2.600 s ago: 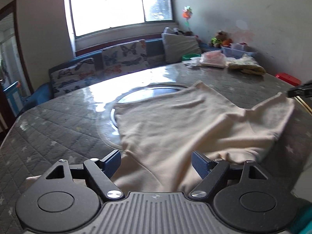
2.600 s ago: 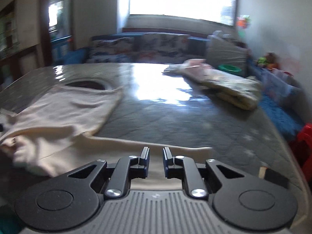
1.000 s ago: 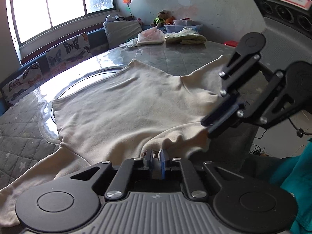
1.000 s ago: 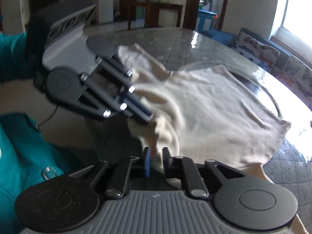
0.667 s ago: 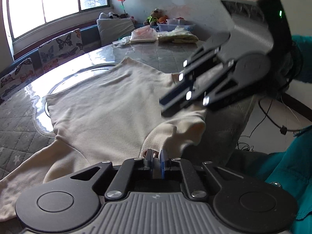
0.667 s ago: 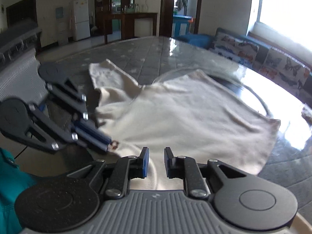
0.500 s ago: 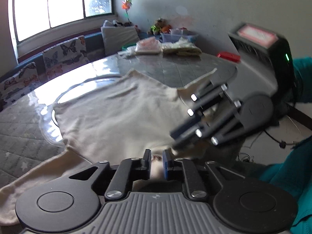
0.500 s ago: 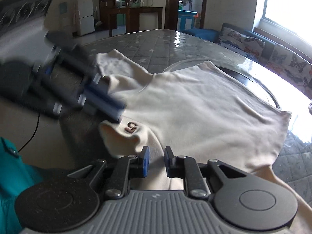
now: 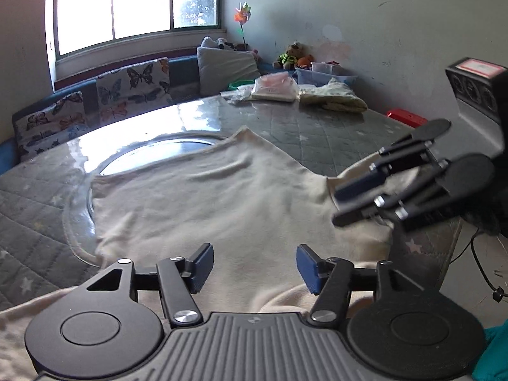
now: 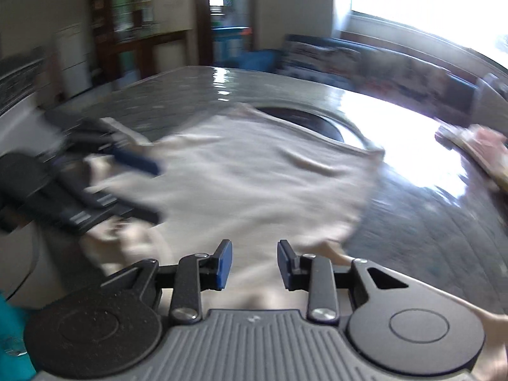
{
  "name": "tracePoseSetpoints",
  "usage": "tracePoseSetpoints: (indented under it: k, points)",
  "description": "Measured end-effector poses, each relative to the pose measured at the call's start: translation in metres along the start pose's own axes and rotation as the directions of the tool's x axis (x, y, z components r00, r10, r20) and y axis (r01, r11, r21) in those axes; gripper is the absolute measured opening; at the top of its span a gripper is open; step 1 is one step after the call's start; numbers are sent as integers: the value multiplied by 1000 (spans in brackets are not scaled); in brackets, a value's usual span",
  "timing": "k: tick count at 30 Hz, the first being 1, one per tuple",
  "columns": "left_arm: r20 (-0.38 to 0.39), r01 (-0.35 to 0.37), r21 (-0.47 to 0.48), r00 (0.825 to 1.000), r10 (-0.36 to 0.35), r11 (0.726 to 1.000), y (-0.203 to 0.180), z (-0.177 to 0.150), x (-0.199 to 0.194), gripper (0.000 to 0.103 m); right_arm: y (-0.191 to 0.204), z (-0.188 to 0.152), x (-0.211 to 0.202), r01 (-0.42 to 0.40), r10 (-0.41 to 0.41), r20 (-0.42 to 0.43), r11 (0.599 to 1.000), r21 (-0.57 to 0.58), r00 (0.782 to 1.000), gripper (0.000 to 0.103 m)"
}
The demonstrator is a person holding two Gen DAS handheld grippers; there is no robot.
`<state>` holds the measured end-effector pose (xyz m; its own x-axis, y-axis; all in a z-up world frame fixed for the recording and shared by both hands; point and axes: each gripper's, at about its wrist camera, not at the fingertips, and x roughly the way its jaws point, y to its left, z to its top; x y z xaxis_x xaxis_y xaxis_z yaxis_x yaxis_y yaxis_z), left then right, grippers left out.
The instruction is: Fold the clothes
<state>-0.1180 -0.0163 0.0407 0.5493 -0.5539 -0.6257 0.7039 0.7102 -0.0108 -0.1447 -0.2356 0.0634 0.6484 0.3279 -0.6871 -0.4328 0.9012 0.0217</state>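
A cream long-sleeved shirt (image 9: 222, 197) lies spread flat on the round grey quilted table (image 9: 38, 197), with its hem toward the far side. My left gripper (image 9: 254, 268) is open and empty, hovering over the shirt's near edge. My right gripper (image 9: 358, 203) shows in the left wrist view at the right, over the shirt's right sleeve. In the blurred right wrist view the right gripper (image 10: 254, 265) is open over the shirt (image 10: 254, 177), and the left gripper (image 10: 127, 184) appears at the left.
A glass turntable (image 9: 152, 155) sits at the table's centre, partly under the shirt. Folded clothes (image 9: 333, 98) and a bag (image 9: 273, 87) lie at the table's far edge. A butterfly-print sofa (image 9: 127, 89) stands under the window. A red stool (image 9: 406, 116) stands at the right.
Both grippers have opened and let go of the shirt's collar area. They have drawn apart, and the shirt now lies flat on the table.
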Motion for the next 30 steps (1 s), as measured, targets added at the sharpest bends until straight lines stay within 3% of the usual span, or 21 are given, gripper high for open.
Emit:
tracePoseSetpoints:
  k: [11, 19, 30]
  points:
    - [-56, 13, 8, 998, -13, 1000, -5, -17, 6, 69, -62, -19, -1, 137, -138, -2, 980, 144, 990, 31]
    - [-54, 15, 15, 998, -14, 1000, -6, -17, 6, 72, -114, -48, -29, 324, -323, -41, 921, 218, 946, 38]
    - [-39, -5, -7, 999, 5, 1000, -3, -20, 0, 78, -133, -78, -58, 398, -391, -84, 874, 277, 917, 42]
